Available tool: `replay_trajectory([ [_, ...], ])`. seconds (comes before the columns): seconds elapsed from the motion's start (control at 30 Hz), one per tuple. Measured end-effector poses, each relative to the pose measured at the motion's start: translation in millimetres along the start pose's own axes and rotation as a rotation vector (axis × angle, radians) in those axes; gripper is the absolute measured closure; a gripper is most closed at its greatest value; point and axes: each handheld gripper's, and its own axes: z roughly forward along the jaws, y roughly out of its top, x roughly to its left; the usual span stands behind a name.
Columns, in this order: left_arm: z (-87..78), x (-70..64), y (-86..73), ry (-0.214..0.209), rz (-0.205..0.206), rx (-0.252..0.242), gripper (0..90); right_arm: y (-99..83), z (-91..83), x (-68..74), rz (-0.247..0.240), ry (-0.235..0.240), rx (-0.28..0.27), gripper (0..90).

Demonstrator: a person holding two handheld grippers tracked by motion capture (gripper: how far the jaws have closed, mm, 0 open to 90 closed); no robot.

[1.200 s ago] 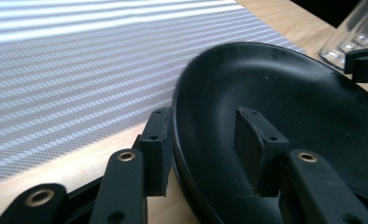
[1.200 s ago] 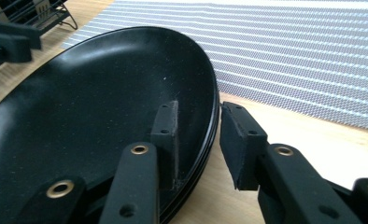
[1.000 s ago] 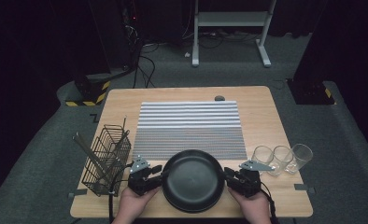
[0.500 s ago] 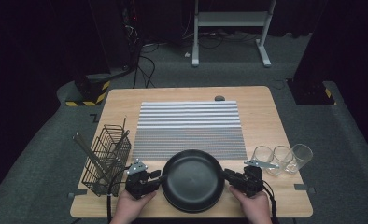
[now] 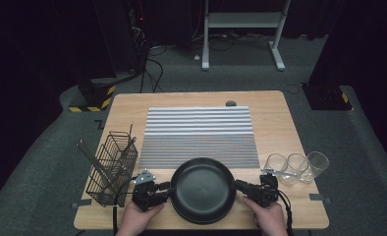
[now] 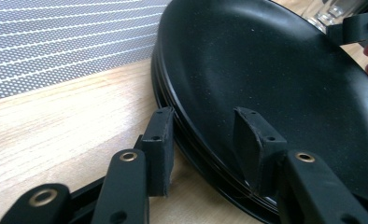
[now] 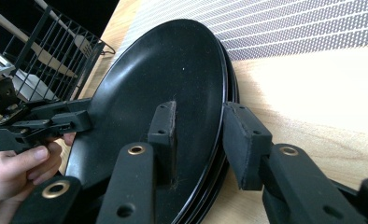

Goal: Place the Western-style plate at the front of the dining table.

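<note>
Compared with a moment ago, both grippers are sitting slightly nearer the person, left gripper [image 5: 166, 188] and right gripper [image 5: 239, 186] straddling, jaws wide, opposite rims of the round black plate stack [image 5: 202, 190], unlifted.

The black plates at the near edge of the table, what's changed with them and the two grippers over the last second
Hardly anything. The left gripper and right gripper stay at opposite rims of the stacked black plates, jaws open astride the edge, not yet clamped. The stack has not shifted or lifted. The wire basket, striped mat and three glasses sit where they were.
</note>
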Motion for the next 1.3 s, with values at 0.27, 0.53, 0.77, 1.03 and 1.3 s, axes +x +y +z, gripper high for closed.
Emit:
replay_trajectory([
  [0.27, 0.0, 0.1, -0.1, -0.01, -0.007, 0.01, 57.8, 0.3, -0.6, -2.0, 0.035, 0.023, 0.013, 63.1],
  [0.53, -0.7, 0.4, -0.1, -0.01, -0.012, 0.012, 56.9, -0.1, -0.5, -1.7, 0.056, 0.015, 0.024, 66.6],
  [0.77, -1.4, -0.3, 0.6, -0.002, -0.014, 0.019, 56.7, 0.0, 0.7, 0.5, 0.061, 0.0, 0.021, 67.7],
  [1.03, -2.3, -1.0, 1.4, 0.02, -0.015, 0.023, 56.9, 0.5, 4.7, 4.8, 0.044, -0.024, 0.015, 68.3],
  [1.3, -1.9, -2.1, 1.8, 0.03, -0.013, 0.026, 57.2, 1.5, 7.1, 5.7, 0.045, -0.032, 0.004, 68.9],
])
